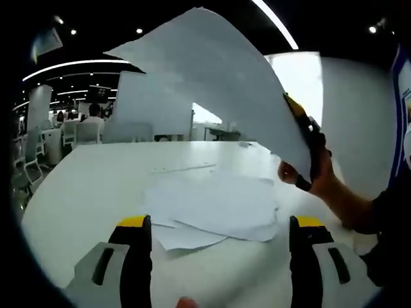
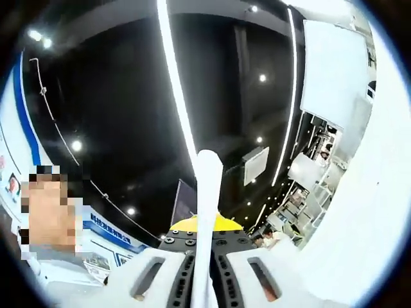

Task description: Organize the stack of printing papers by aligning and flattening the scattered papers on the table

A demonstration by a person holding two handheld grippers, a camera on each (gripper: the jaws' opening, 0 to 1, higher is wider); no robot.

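Left gripper view: the left gripper [image 1: 220, 240] is spread apart above scattered papers [image 1: 215, 208] on the table [image 1: 96, 186]. The right gripper [image 2: 207, 273] is clamped on a raised sheet [image 1: 218, 77]; no writing is legible.

Both views heavy fisheye, edges bent. Light from ceiling strips [image 2: 176, 83] and spot lamps [image 2: 76, 145] on a dark ceiling; strips blown out. Bright window [image 1: 302, 80] glares behind lifted sheet [image 1: 212, 77]. Table [image 1: 83, 192] evenly lit, soft shadows under papers [image 1: 212, 208]. Background people soft, sheet edge near lens blurred.
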